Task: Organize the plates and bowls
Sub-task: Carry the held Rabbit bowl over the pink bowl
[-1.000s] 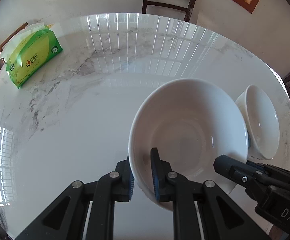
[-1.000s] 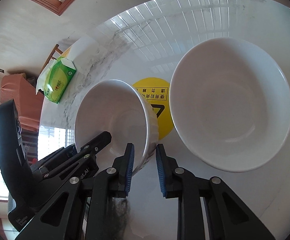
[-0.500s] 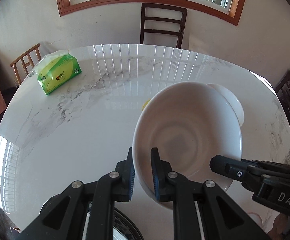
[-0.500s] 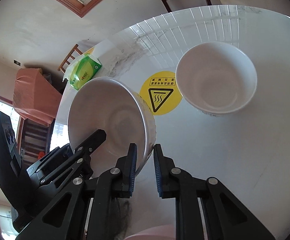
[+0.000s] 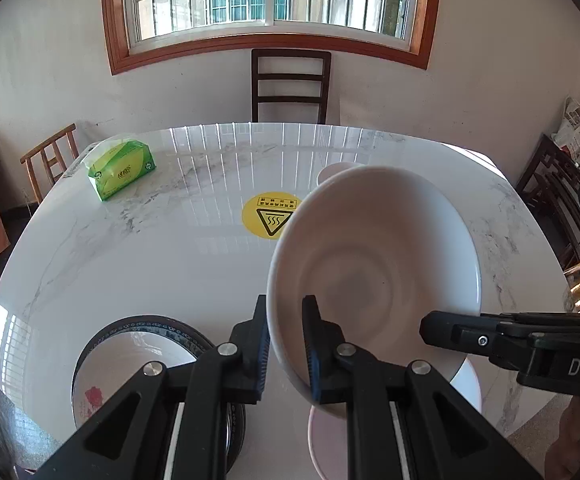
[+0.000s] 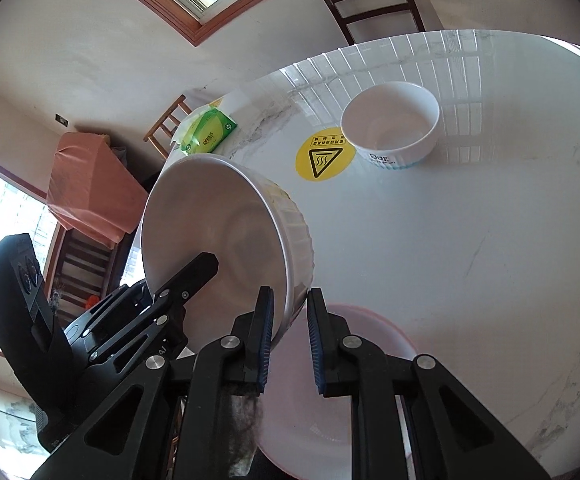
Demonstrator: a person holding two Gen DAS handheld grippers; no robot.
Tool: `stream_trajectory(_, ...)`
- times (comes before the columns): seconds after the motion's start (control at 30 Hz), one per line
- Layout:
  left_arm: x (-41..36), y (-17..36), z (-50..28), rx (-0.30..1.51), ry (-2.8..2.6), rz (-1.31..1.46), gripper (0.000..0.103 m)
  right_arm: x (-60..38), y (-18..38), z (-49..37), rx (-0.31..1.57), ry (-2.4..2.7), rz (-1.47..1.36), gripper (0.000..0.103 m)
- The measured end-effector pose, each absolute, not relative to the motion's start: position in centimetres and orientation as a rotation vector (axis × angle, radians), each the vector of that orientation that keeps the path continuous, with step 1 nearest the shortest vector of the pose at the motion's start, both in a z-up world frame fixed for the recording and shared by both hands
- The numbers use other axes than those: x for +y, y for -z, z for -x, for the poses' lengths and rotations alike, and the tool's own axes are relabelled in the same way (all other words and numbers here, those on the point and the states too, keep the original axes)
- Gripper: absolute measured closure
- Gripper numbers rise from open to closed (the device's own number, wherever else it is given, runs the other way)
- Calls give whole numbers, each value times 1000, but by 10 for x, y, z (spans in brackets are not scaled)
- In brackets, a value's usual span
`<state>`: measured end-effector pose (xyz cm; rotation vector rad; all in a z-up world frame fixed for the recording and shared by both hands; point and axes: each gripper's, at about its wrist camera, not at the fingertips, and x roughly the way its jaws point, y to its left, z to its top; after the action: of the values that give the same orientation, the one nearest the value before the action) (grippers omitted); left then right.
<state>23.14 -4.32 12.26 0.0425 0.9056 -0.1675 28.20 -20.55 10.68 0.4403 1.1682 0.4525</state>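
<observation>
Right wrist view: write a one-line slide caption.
Both grippers, right and left, pinch the rim of a tilted white bowl above a pink plate.

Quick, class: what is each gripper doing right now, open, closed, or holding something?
Left gripper: closed on the rim of the large white bowl.
Right gripper: closed on the same bowl's rim, opposite side.
</observation>
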Motion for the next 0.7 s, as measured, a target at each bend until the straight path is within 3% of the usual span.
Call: stream_trajectory(0.7,-75,-108,-156,926,227,-99,87,-228,-91,-209,1184,-431,-419,87)
